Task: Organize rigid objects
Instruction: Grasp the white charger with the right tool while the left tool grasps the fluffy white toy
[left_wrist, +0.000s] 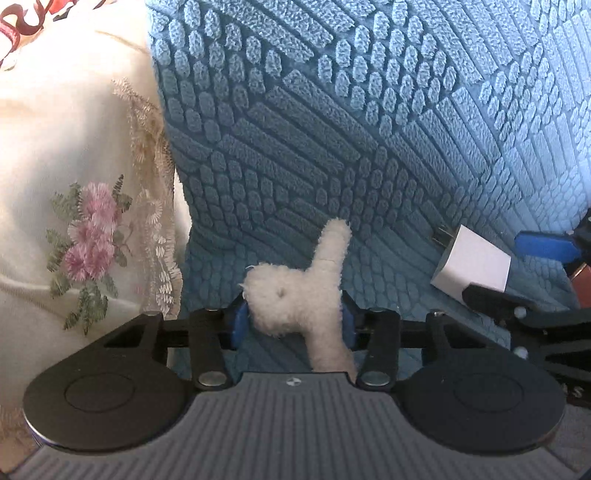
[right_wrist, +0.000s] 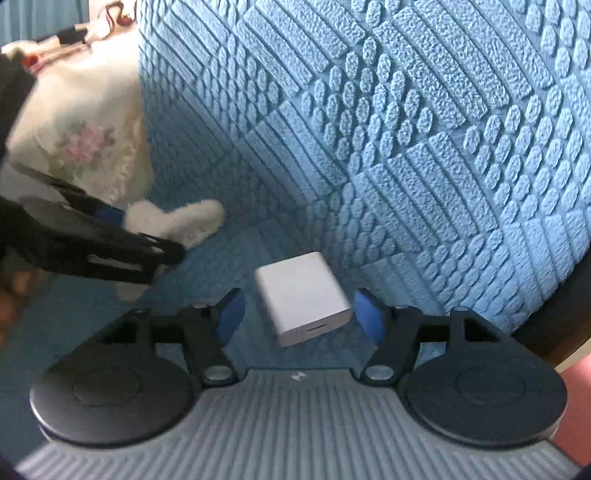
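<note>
1. Left wrist view: the left gripper (left_wrist: 293, 317) stands partly closed around a white plush toy (left_wrist: 299, 295), its blue pads against both flanks of the toy's body. The toy rests on the blue textured sofa cover (left_wrist: 369, 129). A white charger plug (left_wrist: 472, 264) lies to the right, prongs toward the backrest. An embroidered cream cloth (left_wrist: 74, 184) lies to the left.
2. Right wrist view: the right gripper (right_wrist: 299, 314) is open, and the charger plug (right_wrist: 304, 295) lies between its pads without touching either. The plug sits skewed to the pads.
3. Risk, left: the toy is soft, so it may compress and slip, or pivot out by its long limb when lifted.
4. Risk, right: closing on the skewed plug could twist it or squeeze it out along a corner. The smooth casing offers little friction.
5. Risk, both: the grippers work near each other and could collide.
</note>
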